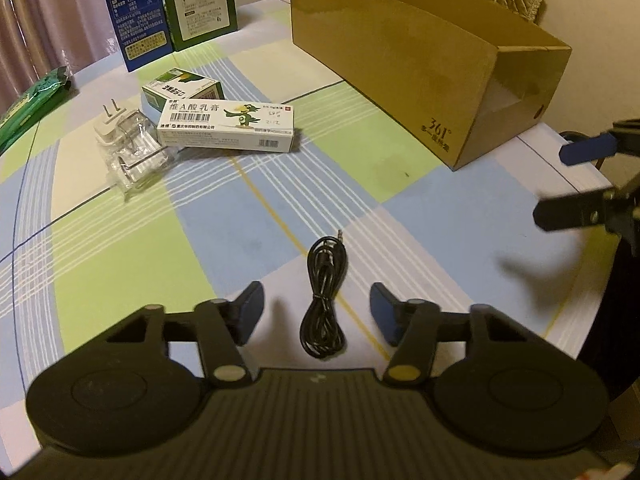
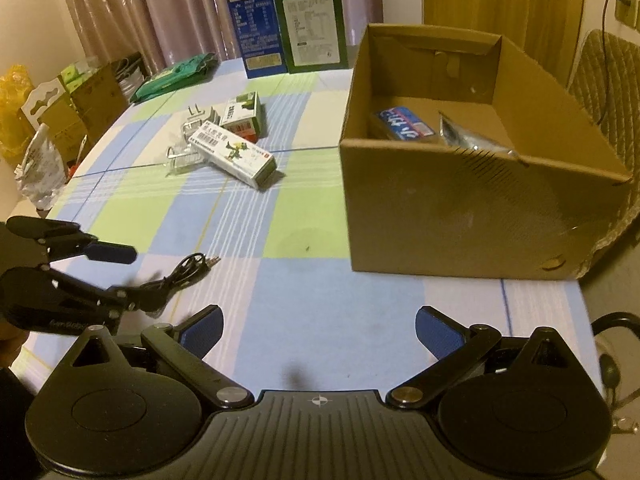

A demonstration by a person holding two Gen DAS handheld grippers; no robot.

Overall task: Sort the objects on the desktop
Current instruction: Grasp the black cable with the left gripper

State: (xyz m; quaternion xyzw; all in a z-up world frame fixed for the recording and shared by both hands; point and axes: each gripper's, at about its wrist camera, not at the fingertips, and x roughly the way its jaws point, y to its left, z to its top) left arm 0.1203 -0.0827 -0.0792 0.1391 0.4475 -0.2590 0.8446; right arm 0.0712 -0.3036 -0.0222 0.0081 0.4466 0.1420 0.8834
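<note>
A checked tablecloth covers the table, curtains hang behind, a quilted chair stands right.

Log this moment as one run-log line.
left gripper: open, straddling coiled black audio cable | right gripper: open, empty | brown cardboard box: partly filled

Pink curtains, cream wall, quilted chair

Home dining room, checked tablecloth, curtains, padded chair
</note>
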